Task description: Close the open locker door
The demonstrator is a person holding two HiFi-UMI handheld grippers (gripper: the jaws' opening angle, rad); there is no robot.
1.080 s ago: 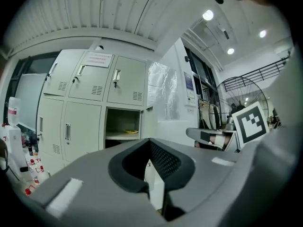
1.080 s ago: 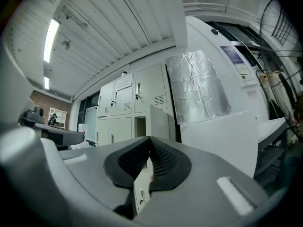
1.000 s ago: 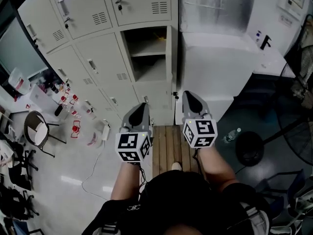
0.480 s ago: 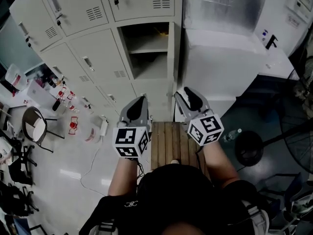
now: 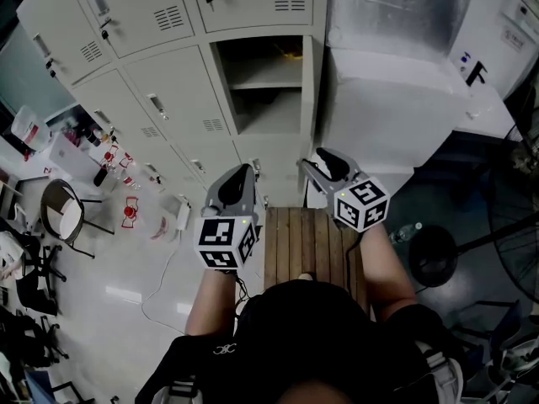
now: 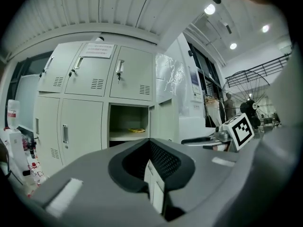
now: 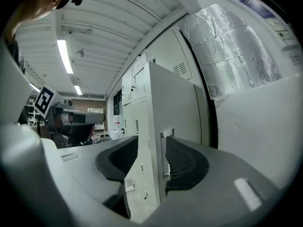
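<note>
1. The left gripper (image 5: 243, 169) points at a bank of pale lockers (image 5: 181, 91). Its jaws are drawn together with nothing in them. The open compartment (image 6: 128, 122) lies ahead of it, a little to its right.
2. The open locker door (image 6: 164, 121) stands out from that compartment's right side. It is ahead and to the right of the left gripper, and directly in front of the right one.
3. The right gripper (image 7: 150, 140) has its jaws spread wide, having just been opening. The door's free edge and its metal latch plate (image 7: 166, 133) stand between them. The pad on its left is clear of the door; contact at the other pad cannot be told.
4. To the right gripper's right rises a foil-wrapped cabinet (image 7: 236, 46).
</note>
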